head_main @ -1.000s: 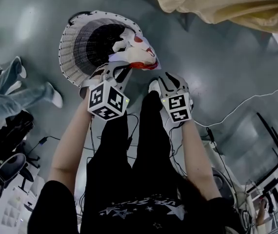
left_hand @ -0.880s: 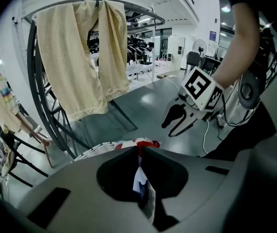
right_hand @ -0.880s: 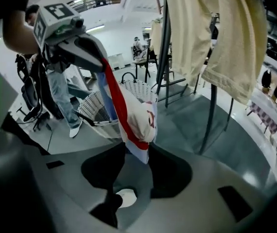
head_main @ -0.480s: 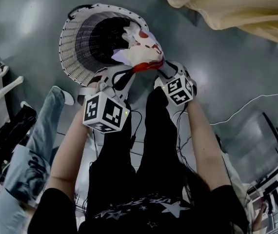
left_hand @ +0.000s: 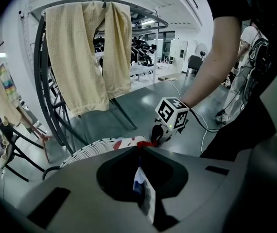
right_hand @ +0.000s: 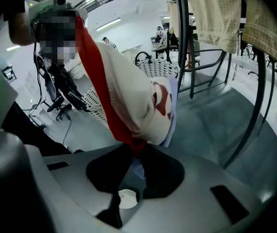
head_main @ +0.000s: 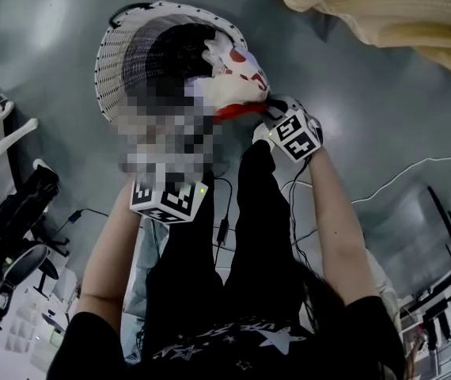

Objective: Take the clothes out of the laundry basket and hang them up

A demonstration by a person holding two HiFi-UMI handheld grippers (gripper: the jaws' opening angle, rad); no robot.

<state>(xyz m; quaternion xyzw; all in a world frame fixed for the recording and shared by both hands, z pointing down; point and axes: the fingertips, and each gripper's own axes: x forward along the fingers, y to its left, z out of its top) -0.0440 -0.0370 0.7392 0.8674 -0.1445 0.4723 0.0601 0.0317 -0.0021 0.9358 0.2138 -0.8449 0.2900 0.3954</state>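
The white wicker laundry basket point(head_main: 119, 70) stands on the grey floor ahead of me. Over its near rim hangs a white garment with red patches point(head_main: 233, 74). My left gripper point(left_hand: 139, 151) is shut on a fold of this garment point(left_hand: 146, 198); in the head view only its marker cube point(head_main: 166, 199) shows, as its jaws are under a mosaic patch. My right gripper point(head_main: 270, 112) is at the garment's red edge point(right_hand: 134, 147). Its jaws have just been closing and now pinch that edge. The garment point(right_hand: 138, 96) stretches up between the two grippers.
A dark metal drying rack point(left_hand: 51, 106) with beige towels point(head_main: 384, 10) stands beyond the basket. Cables point(head_main: 415, 169) trail across the floor at the right. White hangers point(head_main: 0, 145) and a black chair point(head_main: 12, 236) are at the left. My black-trousered legs point(head_main: 233, 244) are below the grippers.
The right gripper has dropped to the garment's red edge and closed on it. The left gripper keeps its hold. A person in jeans at the left has gone from view.
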